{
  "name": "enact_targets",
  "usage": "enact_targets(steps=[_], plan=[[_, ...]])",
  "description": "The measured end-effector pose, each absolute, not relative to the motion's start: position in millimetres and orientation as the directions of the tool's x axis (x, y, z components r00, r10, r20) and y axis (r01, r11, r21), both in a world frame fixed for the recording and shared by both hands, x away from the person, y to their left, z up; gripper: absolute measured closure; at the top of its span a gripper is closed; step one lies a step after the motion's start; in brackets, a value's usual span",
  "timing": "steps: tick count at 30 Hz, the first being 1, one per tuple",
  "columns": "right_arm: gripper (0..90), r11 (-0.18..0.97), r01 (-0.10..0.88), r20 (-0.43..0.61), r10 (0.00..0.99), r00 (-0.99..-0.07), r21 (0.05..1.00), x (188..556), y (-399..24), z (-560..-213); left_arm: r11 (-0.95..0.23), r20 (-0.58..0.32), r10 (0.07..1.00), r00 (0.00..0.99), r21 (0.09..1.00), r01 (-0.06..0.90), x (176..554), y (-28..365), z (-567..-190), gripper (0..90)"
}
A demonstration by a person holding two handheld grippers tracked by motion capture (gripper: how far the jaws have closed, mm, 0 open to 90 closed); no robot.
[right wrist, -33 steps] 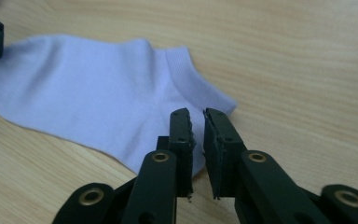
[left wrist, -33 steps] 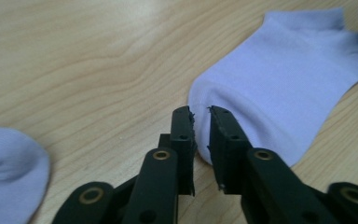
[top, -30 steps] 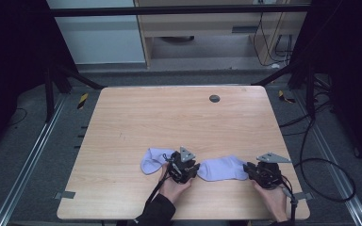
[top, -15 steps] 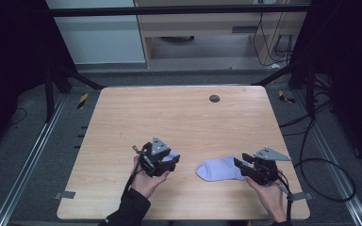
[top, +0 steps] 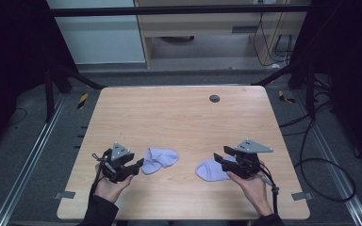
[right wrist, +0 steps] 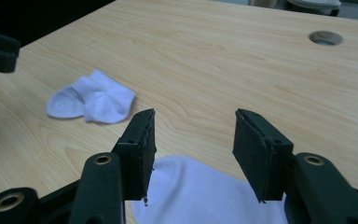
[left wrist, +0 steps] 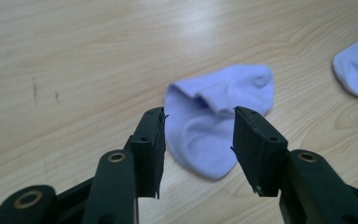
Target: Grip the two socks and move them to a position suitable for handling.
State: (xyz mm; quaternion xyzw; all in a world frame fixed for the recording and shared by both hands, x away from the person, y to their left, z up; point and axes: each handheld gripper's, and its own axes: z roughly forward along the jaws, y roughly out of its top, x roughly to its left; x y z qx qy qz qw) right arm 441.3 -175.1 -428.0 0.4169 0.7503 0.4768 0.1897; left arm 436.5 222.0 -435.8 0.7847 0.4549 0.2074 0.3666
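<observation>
Two pale lilac socks lie flat on the wooden table point(top: 184, 117), well apart from each other. Left sock point(left wrist: 216, 122) is folded over on itself and sits on the wood just past the left gripper point(left wrist: 198, 135) tips, seen through the gap between the jaws, not touched by either pad. Left jaws have just been opening and now stand wide, nothing clamped between them. In the high view the same left gripper point(top: 139, 163) points at that sock point(top: 159, 159) from just beside it. Right sock point(right wrist: 205, 196) lies below and slightly ahead of the right gripper point(right wrist: 193, 140), its rounded edge visible under the gap between the jaws; pads clear of the fabric. Right jaws have likewise just been opening, now wide, holding nothing. High view: right gripper point(top: 220, 158) hangs over the near edge of that sock point(top: 210, 170). Farther out beyond the right jaws: round cable hole point(right wrist: 325, 38) in the tabletop.
</observation>
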Motion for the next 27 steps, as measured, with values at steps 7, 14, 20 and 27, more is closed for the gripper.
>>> enact_targets(steps=[7, 14, 20, 27], plan=[[53.3, 0.274, 0.421, 0.075, 0.759, -0.647, 0.865, 455.2, -128.8, -426.3, -0.298, -0.028, 0.88, 0.474, 0.745, 0.597, 436.5, 235.0, -458.2, 53.7], [56.2, 0.32, 0.427, 0.077, 0.719, -0.691, 0.846, 467.9, -81.9, -439.3, -0.297, -0.03, 0.884, 0.466, 0.735, 0.61, 442.2, 231.6, -474.1, 55.4], [60.2, 0.358, 0.435, 0.076, 0.695, -0.715, 0.826, 475.6, -50.2, -455.0, -0.305, -0.012, 0.884, 0.467, 0.743, 0.596, 446.9, 226.2, -476.3, 57.1], [65.2, 0.403, 0.449, 0.065, 0.682, -0.728, 0.798, 484.4, -25.4, -472.2, -0.323, -0.013, 0.877, 0.481, 0.726, 0.607, 452.7, 219.4, -482.9, 59.3]])
